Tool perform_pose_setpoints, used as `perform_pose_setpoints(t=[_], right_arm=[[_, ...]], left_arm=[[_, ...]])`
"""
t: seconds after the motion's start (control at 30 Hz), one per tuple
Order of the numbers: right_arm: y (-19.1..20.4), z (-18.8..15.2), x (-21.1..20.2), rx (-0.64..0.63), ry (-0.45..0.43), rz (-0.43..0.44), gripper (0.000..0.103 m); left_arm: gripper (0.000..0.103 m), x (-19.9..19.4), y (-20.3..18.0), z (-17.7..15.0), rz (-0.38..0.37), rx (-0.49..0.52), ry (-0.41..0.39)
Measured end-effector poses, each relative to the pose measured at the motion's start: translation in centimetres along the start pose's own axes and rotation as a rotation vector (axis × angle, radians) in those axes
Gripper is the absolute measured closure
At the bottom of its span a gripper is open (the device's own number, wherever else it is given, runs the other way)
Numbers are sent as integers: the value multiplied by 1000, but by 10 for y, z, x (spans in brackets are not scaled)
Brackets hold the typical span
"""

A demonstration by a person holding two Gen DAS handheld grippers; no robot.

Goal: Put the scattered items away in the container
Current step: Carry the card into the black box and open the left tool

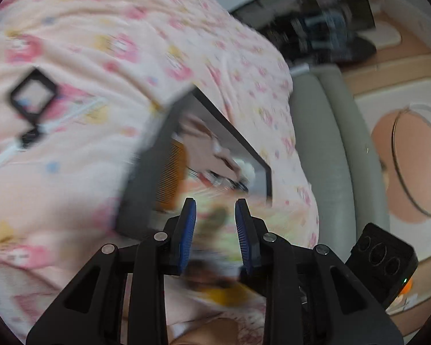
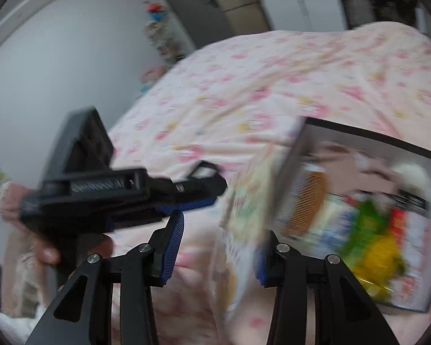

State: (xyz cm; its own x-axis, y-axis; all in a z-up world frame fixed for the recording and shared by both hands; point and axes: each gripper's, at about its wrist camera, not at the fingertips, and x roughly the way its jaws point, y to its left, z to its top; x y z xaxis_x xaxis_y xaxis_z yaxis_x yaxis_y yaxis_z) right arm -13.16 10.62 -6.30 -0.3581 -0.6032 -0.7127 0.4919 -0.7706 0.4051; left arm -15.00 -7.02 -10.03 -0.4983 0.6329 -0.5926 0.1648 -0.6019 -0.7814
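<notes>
A grey box with a dark rim (image 1: 146,178) lies on the pink flowered bedspread (image 1: 100,43). It holds an orange comb (image 1: 173,175), a white fluffy item (image 1: 248,169) and colourful packets. My left gripper (image 1: 215,210) is open, a blurred yellow-green packet (image 1: 215,230) between and under its fingers. A black square-framed item (image 1: 33,95) lies on the bed at left. In the right wrist view my right gripper (image 2: 224,230) is open, a blurred pale packet (image 2: 244,215) between its fingers beside the box (image 2: 296,155). The left gripper (image 2: 129,198) shows at left.
A grey padded bed edge (image 1: 330,149) runs down the right, with a beige floor and a round peach mat (image 1: 411,166) beyond. A dark screen (image 1: 310,8) stands at the top. A white wall and cluttered shelves (image 2: 161,37) stand behind the bed.
</notes>
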Motion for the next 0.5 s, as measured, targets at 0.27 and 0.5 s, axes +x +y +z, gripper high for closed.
perform_pose_setpoints(t=[0.27, 0.5], right_arm=[[-82, -30, -41, 146, -32, -52, 64], [-92, -48, -26, 189, 30, -25, 64]], left_arm=[[76, 48, -33, -22, 75, 100, 63], [76, 34, -9, -42, 174, 124, 42]])
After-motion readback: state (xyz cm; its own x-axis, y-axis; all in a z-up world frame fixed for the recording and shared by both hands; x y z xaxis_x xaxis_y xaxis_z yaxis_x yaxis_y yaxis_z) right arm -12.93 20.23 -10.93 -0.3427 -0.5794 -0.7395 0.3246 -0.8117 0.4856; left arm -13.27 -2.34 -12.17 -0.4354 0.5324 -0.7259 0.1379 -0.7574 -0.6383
